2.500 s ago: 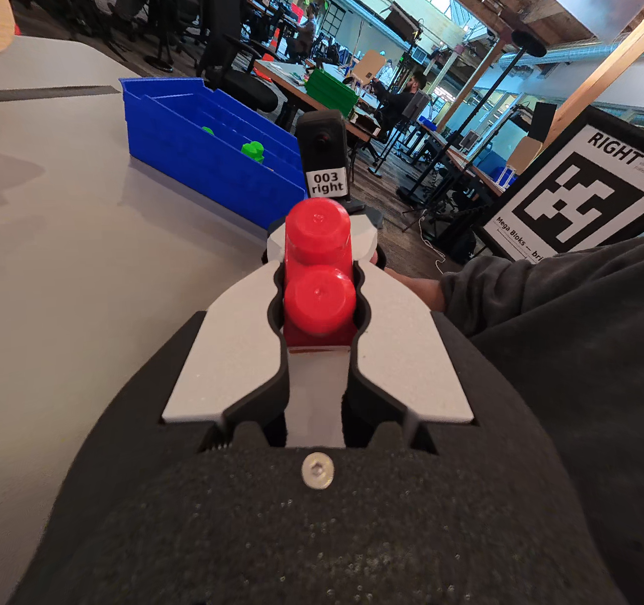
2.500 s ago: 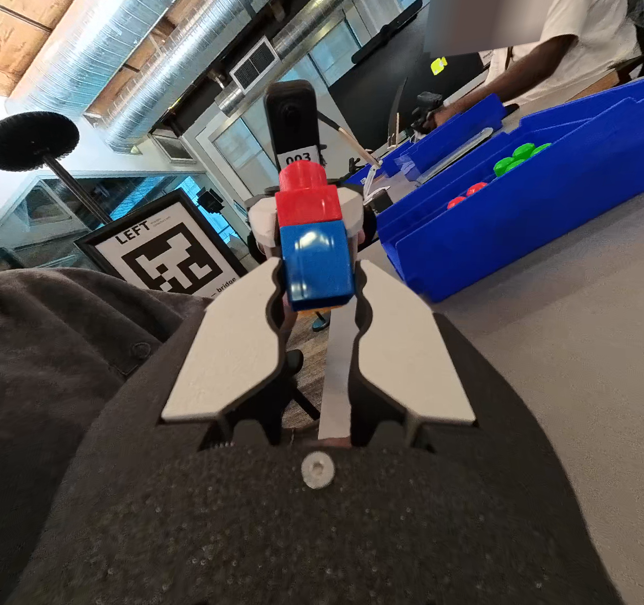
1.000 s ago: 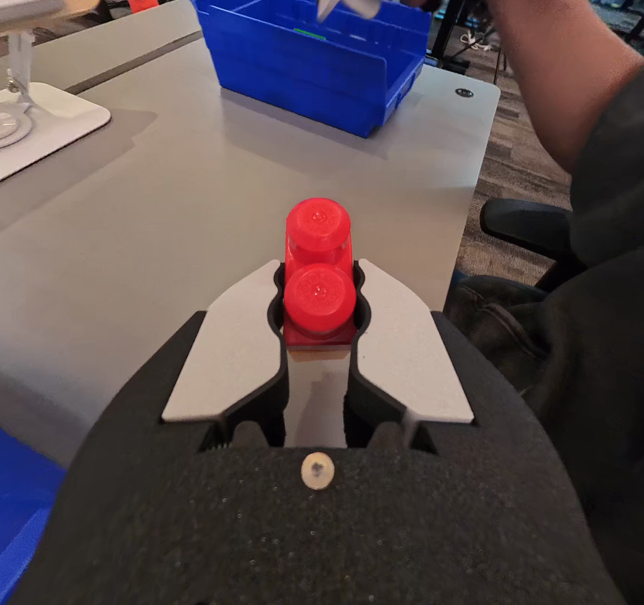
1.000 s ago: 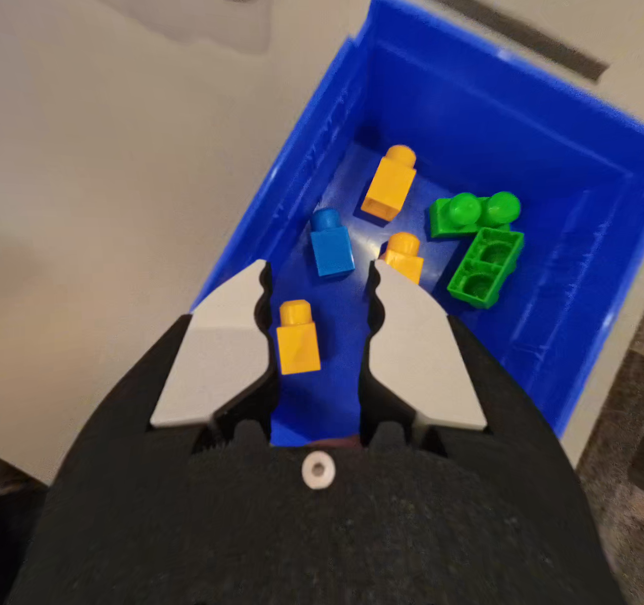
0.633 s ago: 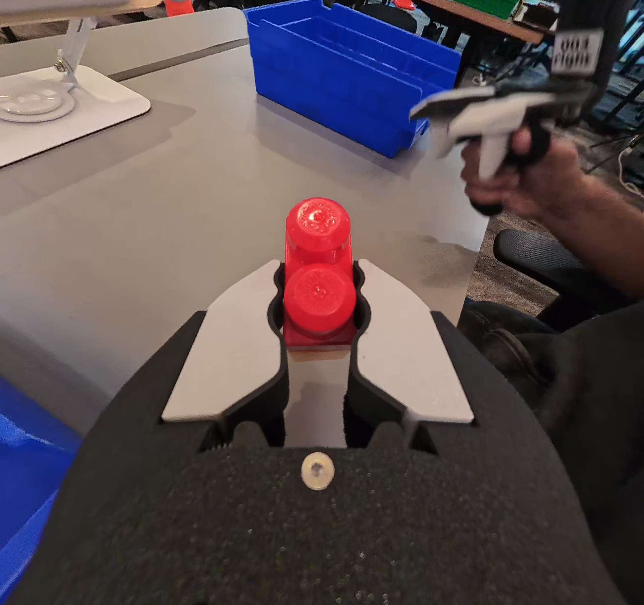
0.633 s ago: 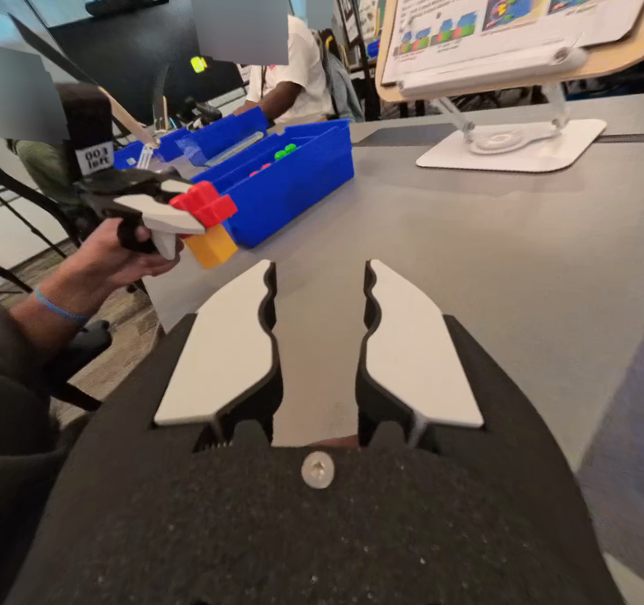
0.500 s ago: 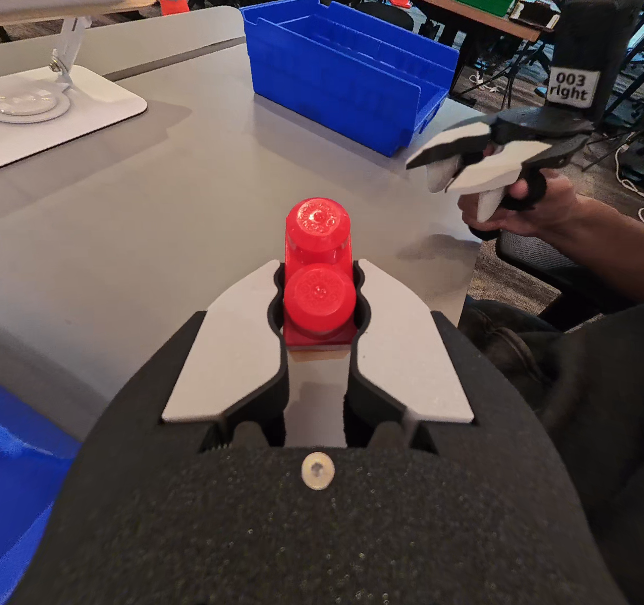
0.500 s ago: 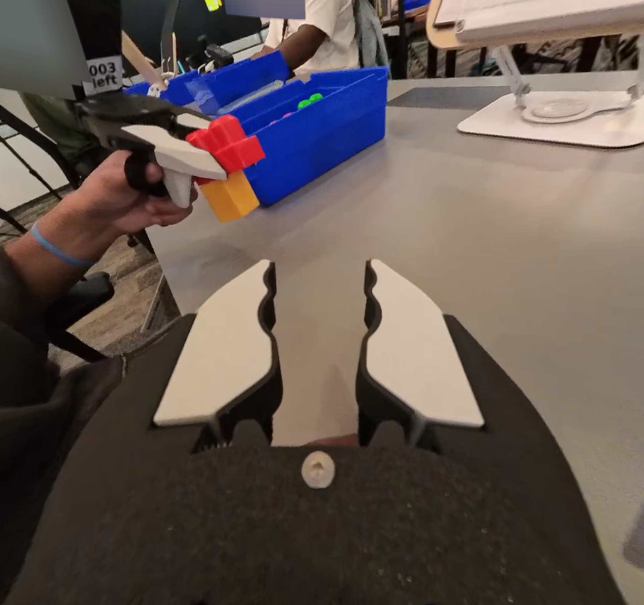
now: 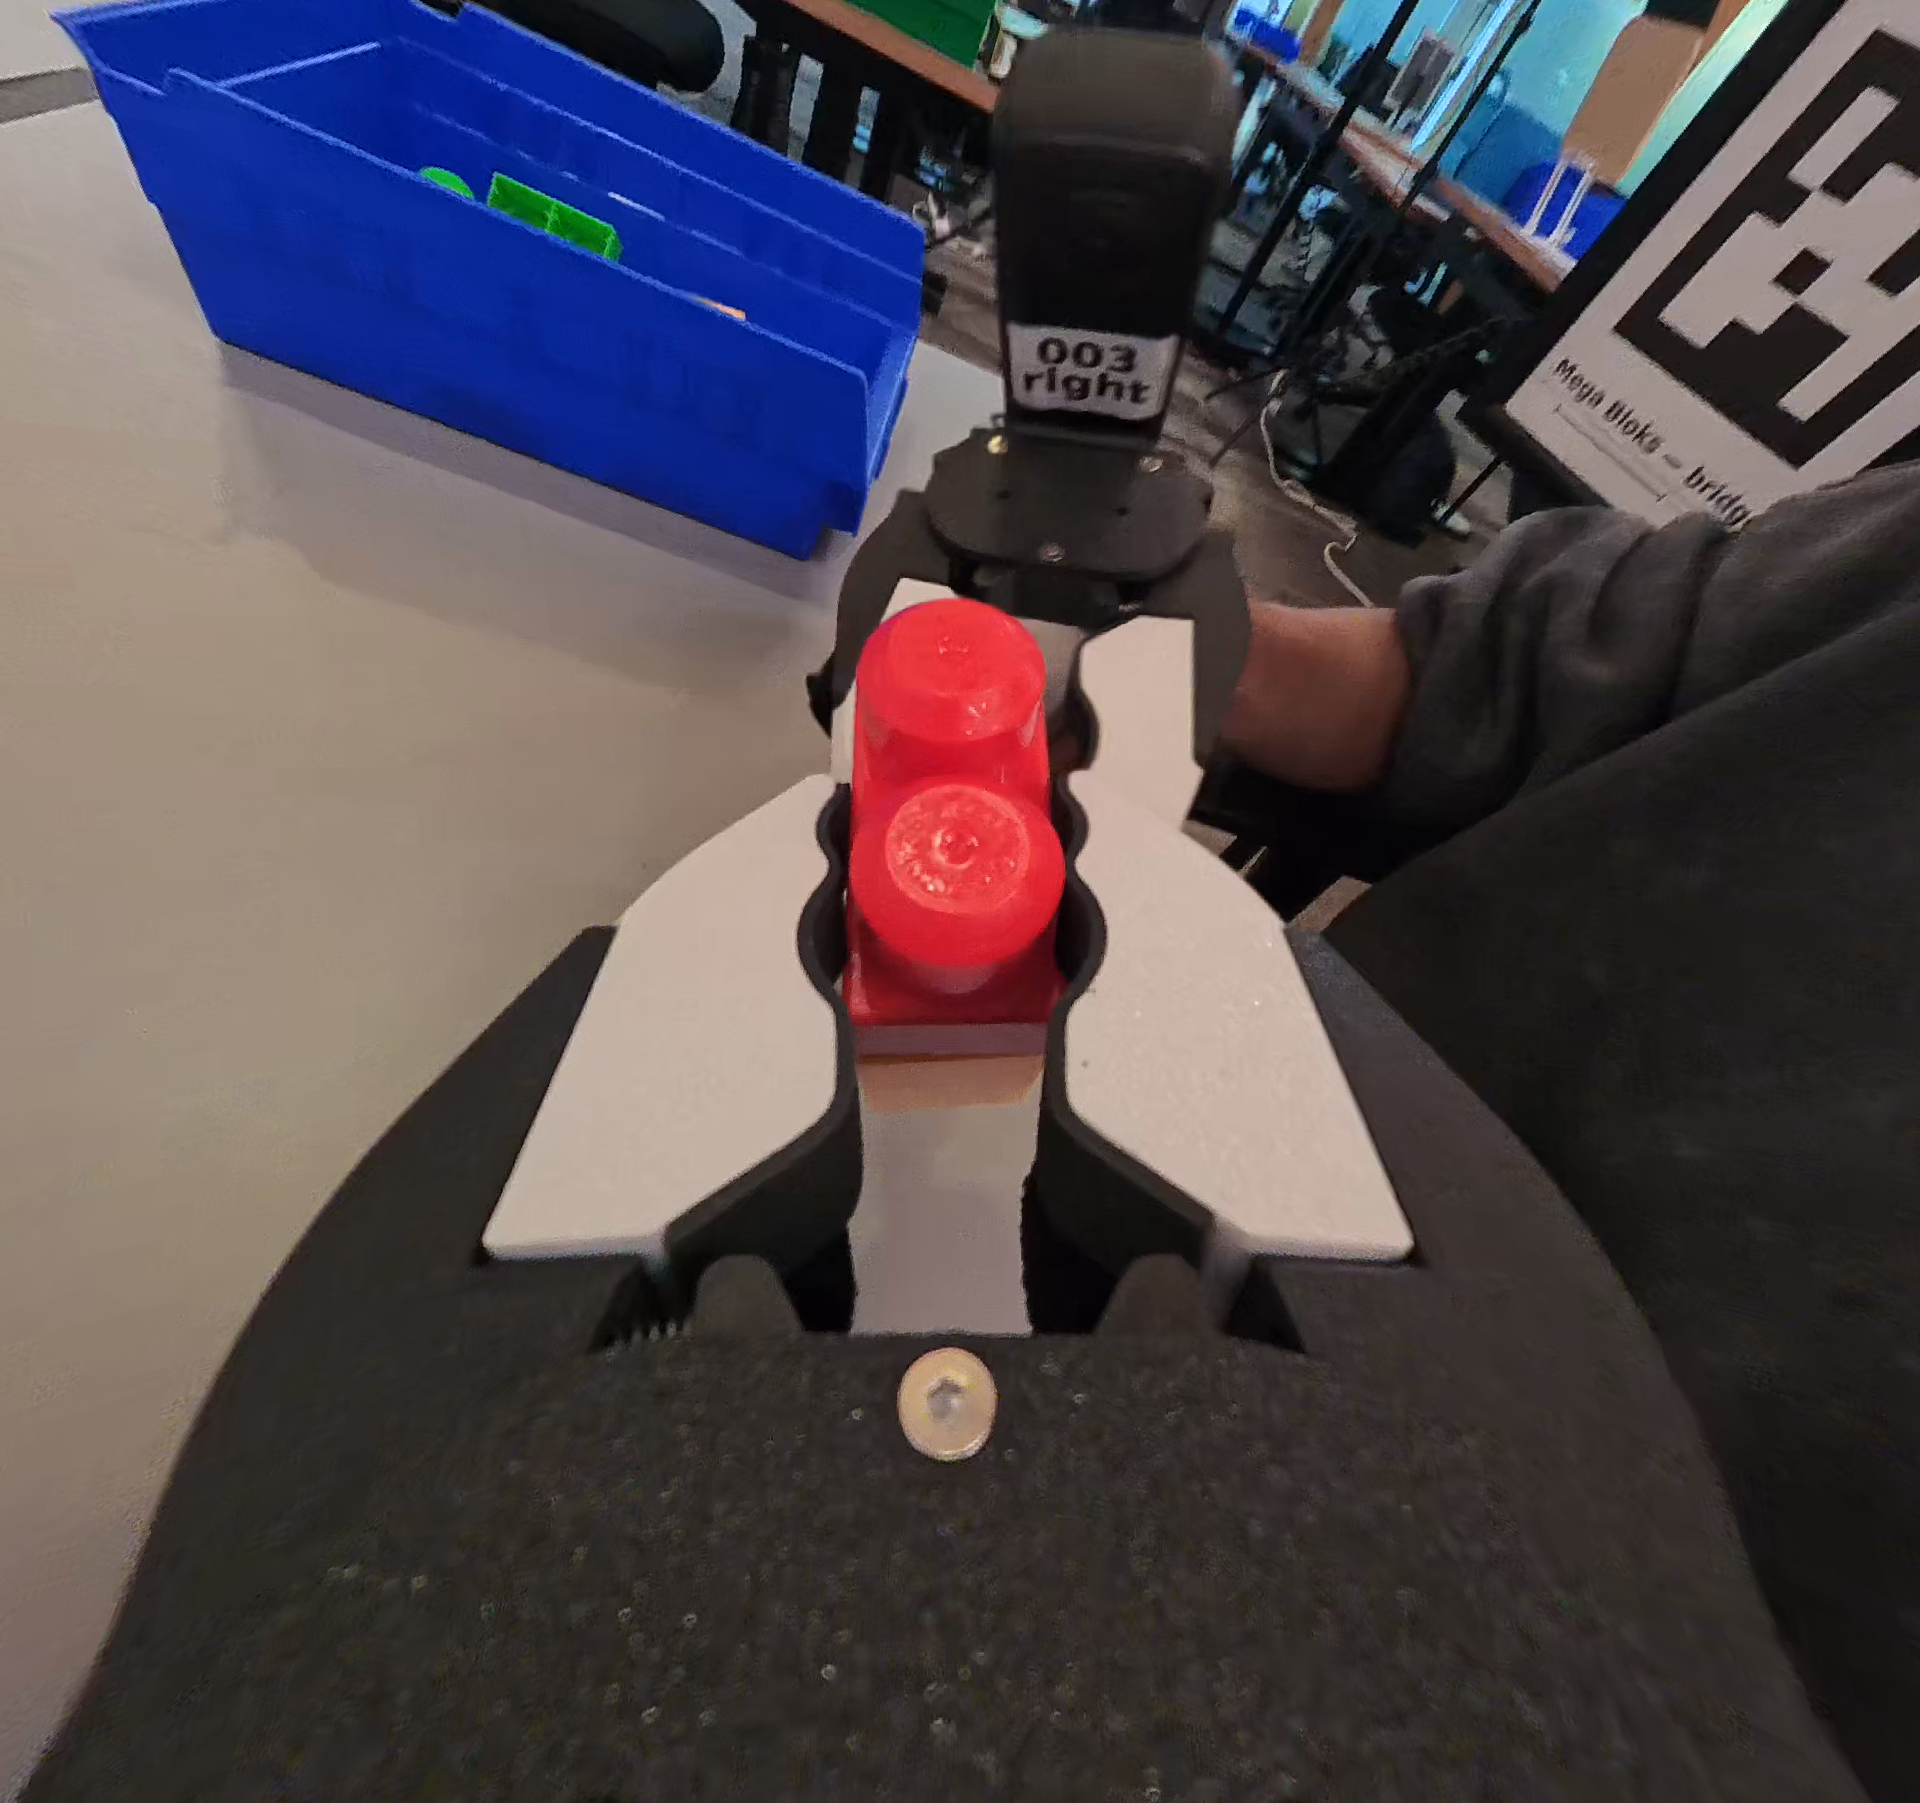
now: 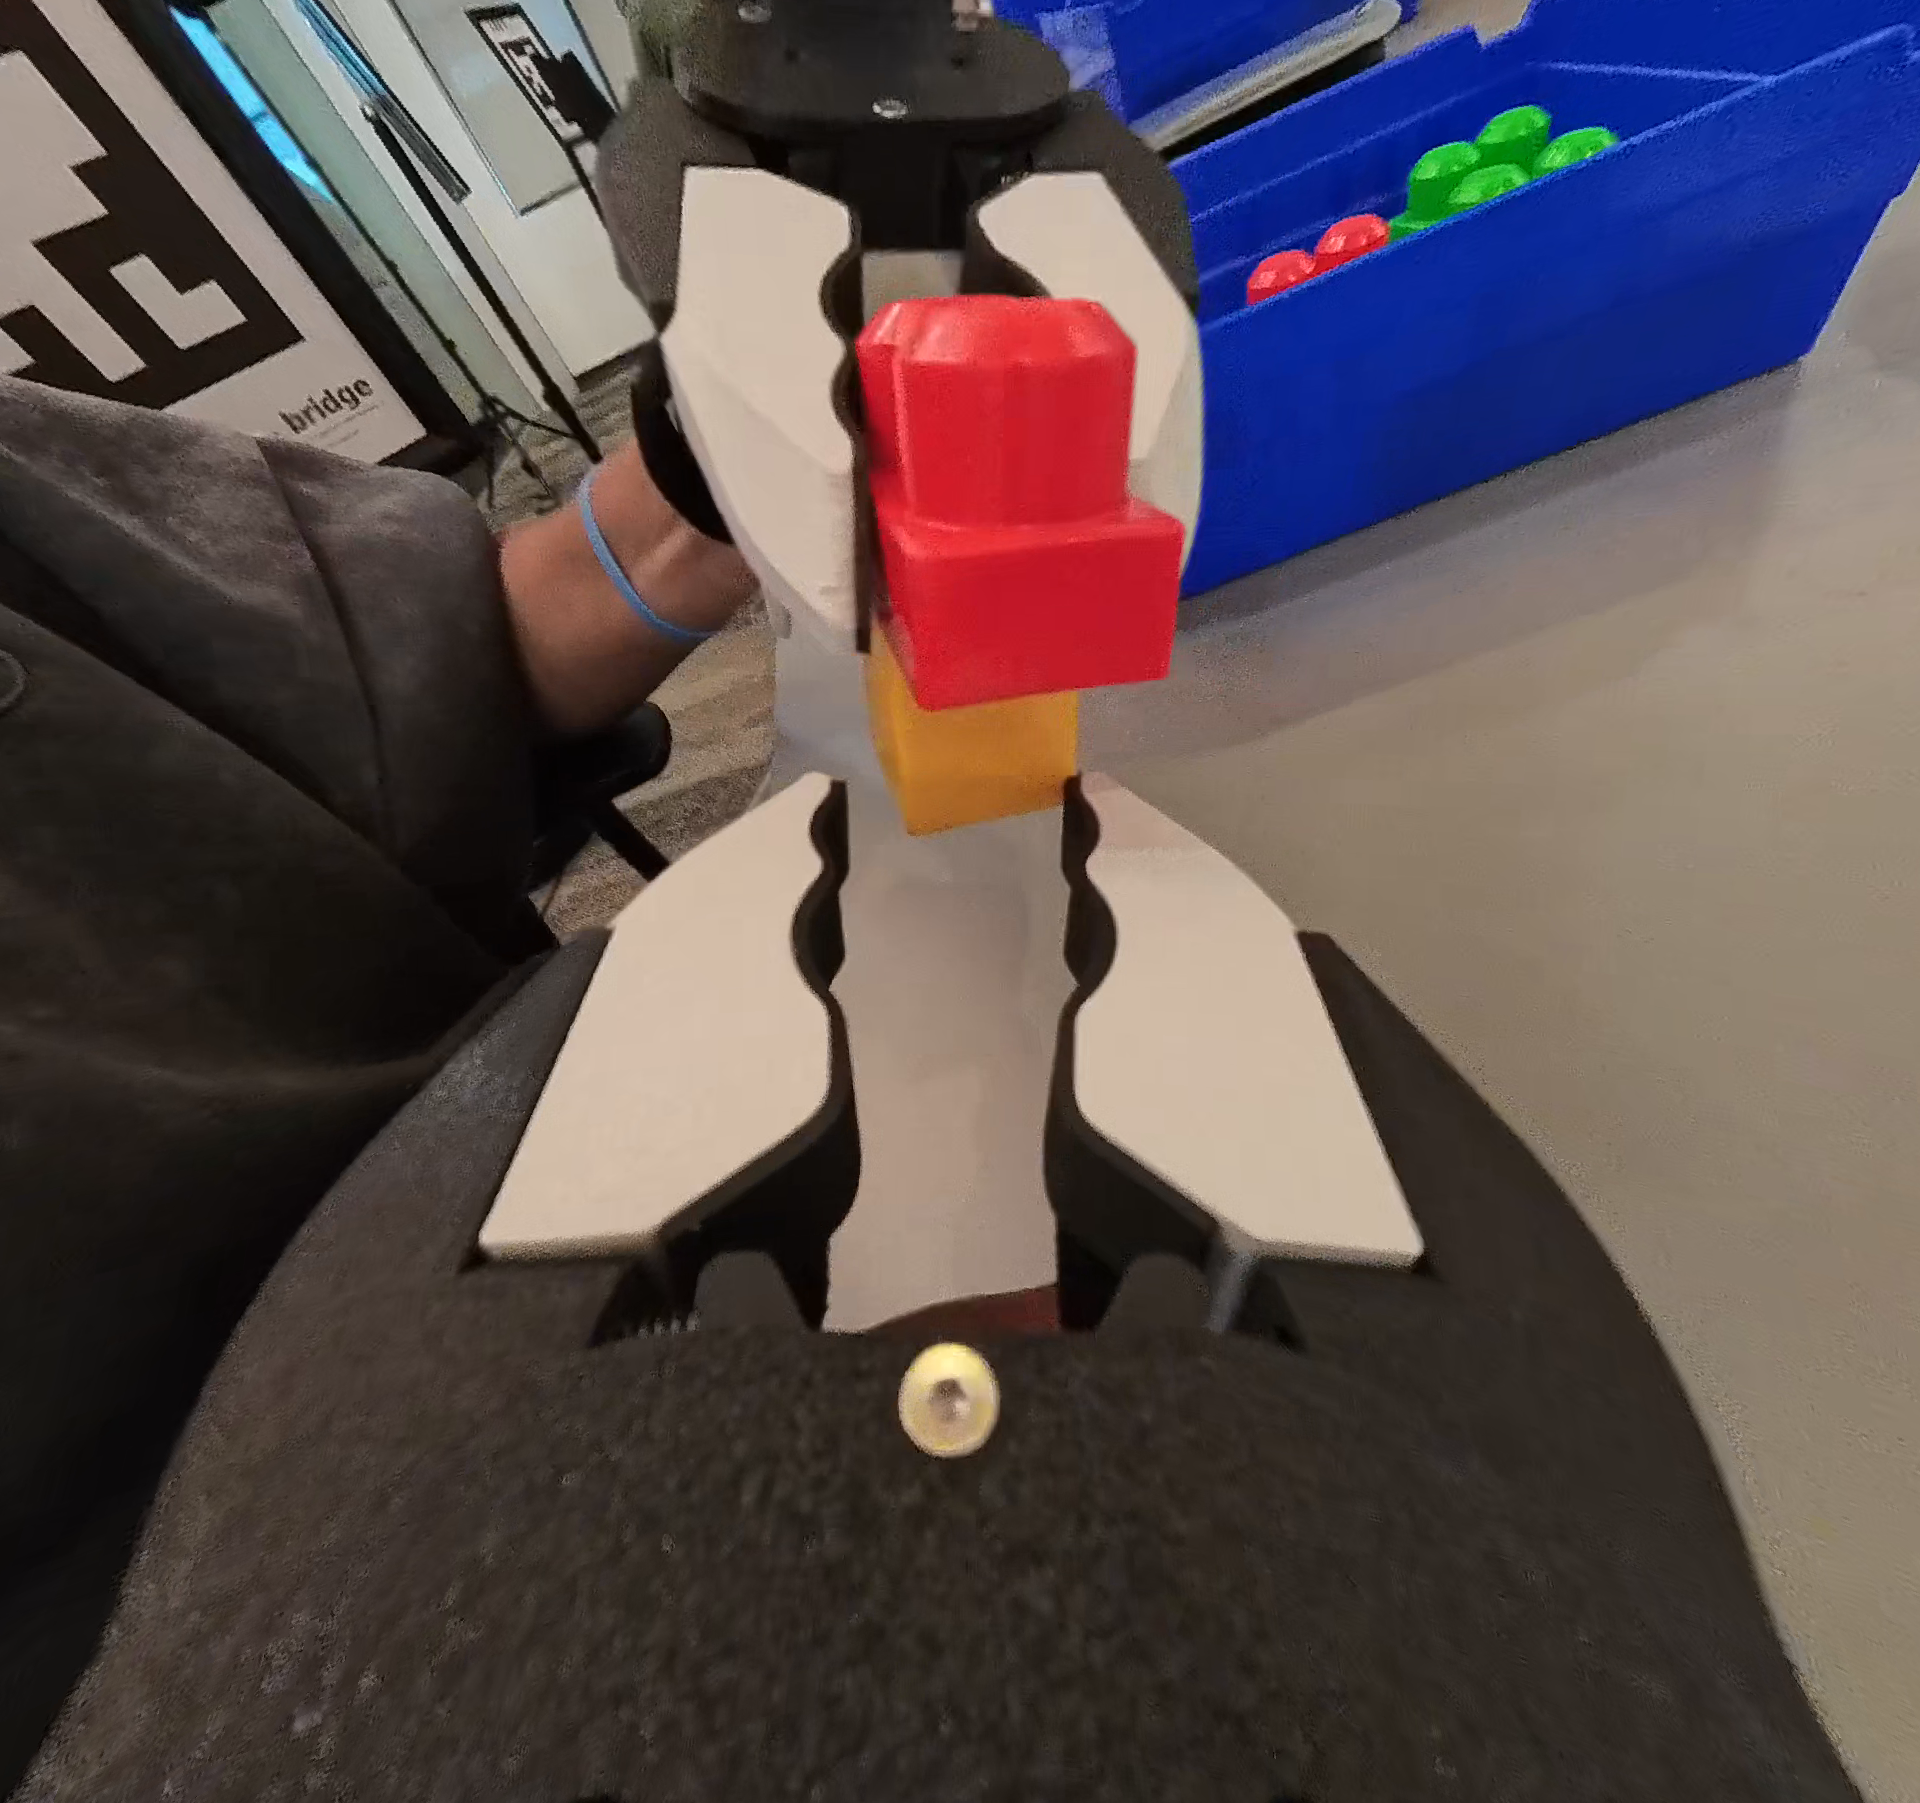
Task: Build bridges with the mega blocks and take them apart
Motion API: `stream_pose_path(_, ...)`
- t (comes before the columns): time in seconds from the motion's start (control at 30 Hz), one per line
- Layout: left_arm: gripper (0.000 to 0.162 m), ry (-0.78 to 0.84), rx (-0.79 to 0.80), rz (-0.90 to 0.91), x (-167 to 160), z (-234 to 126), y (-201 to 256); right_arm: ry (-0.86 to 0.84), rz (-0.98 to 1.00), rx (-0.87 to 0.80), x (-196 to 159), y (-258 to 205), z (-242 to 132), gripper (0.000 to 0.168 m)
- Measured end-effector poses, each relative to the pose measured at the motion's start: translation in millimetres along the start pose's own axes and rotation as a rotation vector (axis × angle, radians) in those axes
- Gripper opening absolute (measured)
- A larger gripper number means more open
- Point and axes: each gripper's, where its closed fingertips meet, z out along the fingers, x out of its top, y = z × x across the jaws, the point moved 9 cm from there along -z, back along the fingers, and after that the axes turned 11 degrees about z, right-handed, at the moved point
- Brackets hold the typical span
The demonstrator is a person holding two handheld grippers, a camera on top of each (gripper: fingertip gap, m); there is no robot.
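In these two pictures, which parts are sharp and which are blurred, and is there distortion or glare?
Left wrist view: the red block in the left claw is sharp, a soft sheen on its studs; the blue bin is slightly soft; wide-angle bending at the edges. Right wrist view: the right claw is sharp, the red block and yellow block close ahead are slightly blurred; no strong glare.

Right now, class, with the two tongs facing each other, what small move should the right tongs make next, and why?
Probably ease the right tongs forward and close them on the small yellow plastic block. It hangs under the red two-stud plastic block clamped in the left tongs, and the right tongs are open with its lower edge just at their tips, ready to pull it off.
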Motion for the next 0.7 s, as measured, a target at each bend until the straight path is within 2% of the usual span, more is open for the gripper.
stream_pose_path(0.07, 0.036, 0.034, -0.025, -0.028, -3.8, -0.6, -0.2, 0.045, 0.015, -0.042, -1.7, 7.3, -1.7, 0.050)
stream_pose_path(0.13, 0.036, 0.043, 0.009, -0.030, -8.0, 0.2, -2.2, 0.061, -0.004, -0.056, -2.3, 8.0, -4.9, 0.047)
stream_pose_path(0.2, 0.036, 0.059, -0.027, -0.030, -8.9, 2.8, 0.6, 0.034, 0.007, -0.041, -1.7, 6.7, -1.7, 0.054)
stream_pose_path(0.27, 0.036, 0.090, -0.051, -0.030, -7.0, 6.4, 3.9, 0.010, -0.012, -0.013, -5.5, 1.9, 5.7, 0.049)
stream_pose_path(0.3, 0.036, 0.083, -0.049, -0.016, -6.7, 8.0, 4.7, 0.009, -0.029, 0.008, -8.2, -1.2, 7.0, 0.038)
stream_pose_path(0.4, 0.035, 0.032, -0.039, 0.038, -5.7, 6.9, 8.4, 0.007, -0.070, 0.018, -12.0, -0.7, 1.9, 0.036)
stream_pose_path(0.5, 0.036, -0.058, -0.041, 0.093, -10.4, 9.8, 14.3, -0.093, -0.123, -0.015, -17.9, -2.1, -0.6, 0.036)
stream_pose_path(0.57, 0.036, -0.057, -0.101, 0.093, -9.9, 7.1, 19.8, -0.203, -0.163, -0.049, -23.4, -4.4, -3.3, 0.036)
stream_pose_path(0.6, 0.036, -0.006, -0.120, 0.096, -4.4, -1.7, 21.9, -0.295, -0.220, -0.169, -31.0, 1.5, -6.4, 0.036)
stream_pose_path(0.63, 0.036, 0.050, -0.129, 0.101, 3.1, -14.5, 23.8, -0.352, -0.251, -0.222, -36.7, 5.2, -11.3, 0.036)
stream_pose_path(0.7, 0.036, 0.039, -0.057, 0.148, 11.3, -38.0, 24.6, -0.310, -0.184, -0.157, -30.8, -1.6, -26.1, 0.036)
